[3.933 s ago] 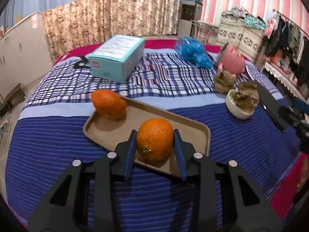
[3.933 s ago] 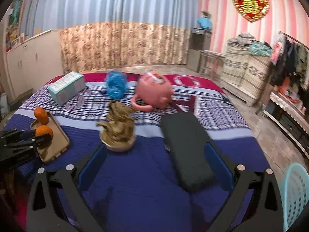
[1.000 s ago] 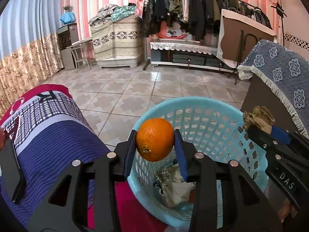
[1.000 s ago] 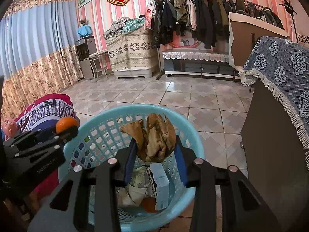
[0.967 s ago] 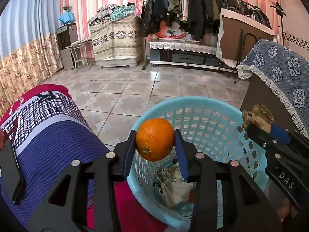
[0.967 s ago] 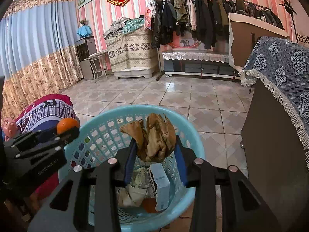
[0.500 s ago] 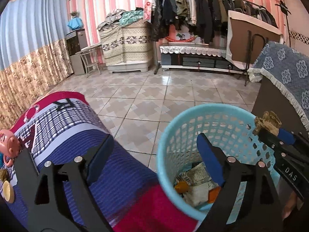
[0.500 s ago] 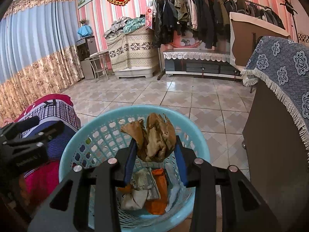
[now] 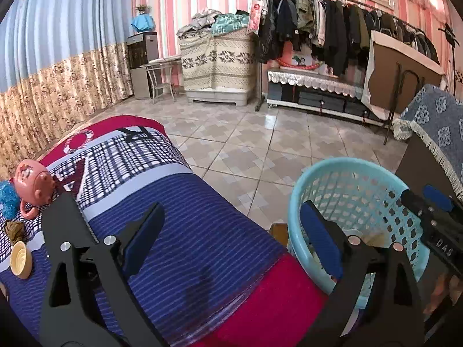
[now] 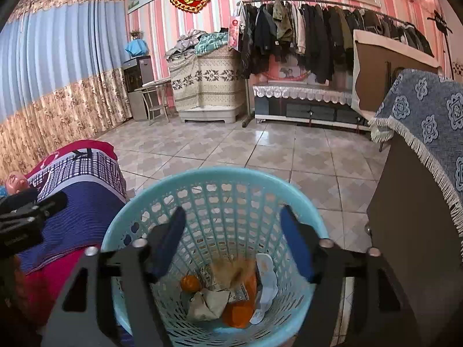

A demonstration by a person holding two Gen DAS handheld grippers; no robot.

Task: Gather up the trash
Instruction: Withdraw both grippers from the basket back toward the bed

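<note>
On the bed (image 9: pixel 202 225) at far left, still a wad (image 9: pixel 15 230) beside a bowl (image 9: pixel 20 258). Left hand-held gripper (image 9: pixel 231 237) now spread and empty, orange (image 10: pixel 190 283) dropped into the basket (image 10: pixel 214 175). Right hand-held gripper (image 10: pixel 231 243) likewise spread over it, brown wad (image 10: pixel 231 271) just released, blurred above the trash. Probably back to the bed next.

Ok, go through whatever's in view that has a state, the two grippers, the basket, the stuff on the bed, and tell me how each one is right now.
left gripper: open, empty, over the bed edge.
right gripper: open, empty, above the basket.
blue basket: upright, partly filled with trash.
orange: lying in the basket.
brown crumpled wad: blurred, inside the basket.
pink pot: tipped on its side on the bed.
cream bowl: lying tilted on the bed.
</note>
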